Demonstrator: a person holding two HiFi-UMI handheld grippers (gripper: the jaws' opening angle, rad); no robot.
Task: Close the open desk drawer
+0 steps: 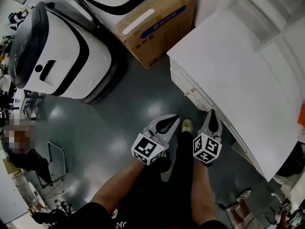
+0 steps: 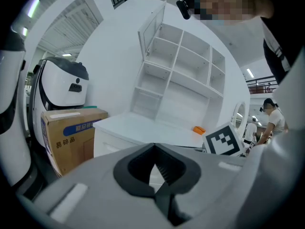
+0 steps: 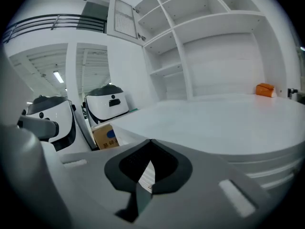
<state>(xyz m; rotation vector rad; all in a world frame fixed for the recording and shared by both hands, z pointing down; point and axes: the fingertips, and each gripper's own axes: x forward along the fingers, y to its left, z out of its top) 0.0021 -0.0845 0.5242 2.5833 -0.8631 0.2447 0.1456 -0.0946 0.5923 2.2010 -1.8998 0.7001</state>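
The left hand-held gripper (image 1: 172, 119) and the right hand-held gripper (image 1: 212, 114) are closed and empty, near the drawer front (image 1: 194, 93) under the worktop (image 1: 238, 75). It seems slightly ajar, so push squarely at its middle.

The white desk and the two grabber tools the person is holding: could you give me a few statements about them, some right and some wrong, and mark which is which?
1. The left gripper and the right gripper are both shut with nothing between the jaws. True.
2. The cardboard box sits on top of the desk. False: it stands on the floor beside the desk.
3. A small orange object lies on the desk top. True.
4. The shelves above the desk are packed with books. False: the compartments in view are empty.
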